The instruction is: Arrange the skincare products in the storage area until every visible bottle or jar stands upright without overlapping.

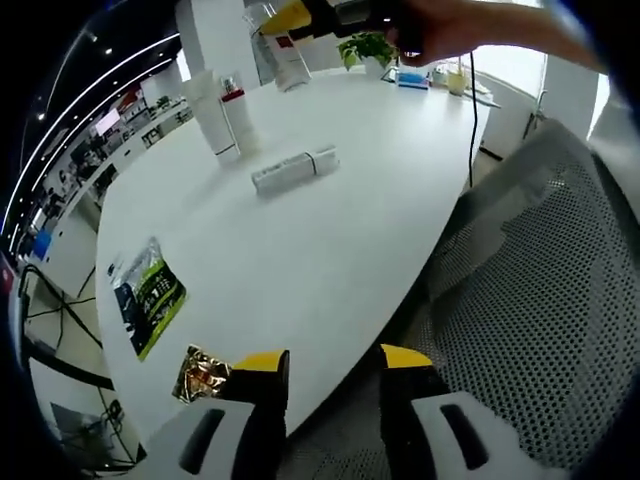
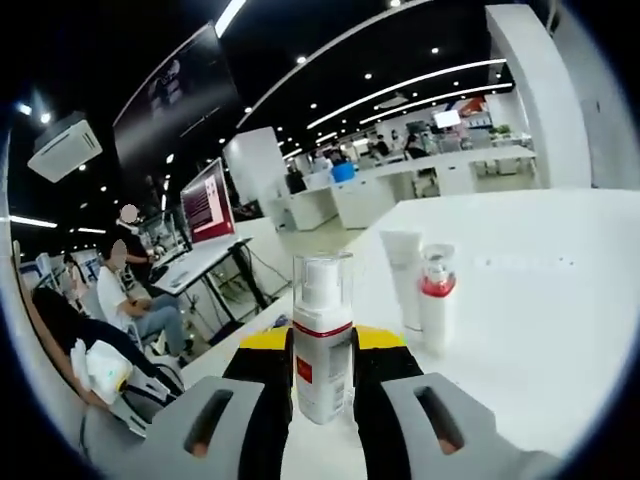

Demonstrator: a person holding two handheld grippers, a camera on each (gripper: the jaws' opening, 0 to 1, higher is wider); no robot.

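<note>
Bright ceiling strip lights (image 2: 400, 85) illuminate both views evenly, and the white table (image 1: 330, 250) glares slightly. Fisheye bending warps edges. Far background looks soft.

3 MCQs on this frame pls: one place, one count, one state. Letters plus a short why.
1. Where is the green packet?
A. on the table's near side, beside the gold wrapper
B. leaning on the upright tubes
C. in the tongs

2. How many items stand upright together on the table?
A. one
B. two
C. four

3. What are the right tongs doing?
A. open, empty
B. shut on the pump bottle
C. shut on a tube

A: it lies flat by the gold wrapper.
B: white tube and red-banded bottle.
B: jaws flank the pump bottle.
</note>
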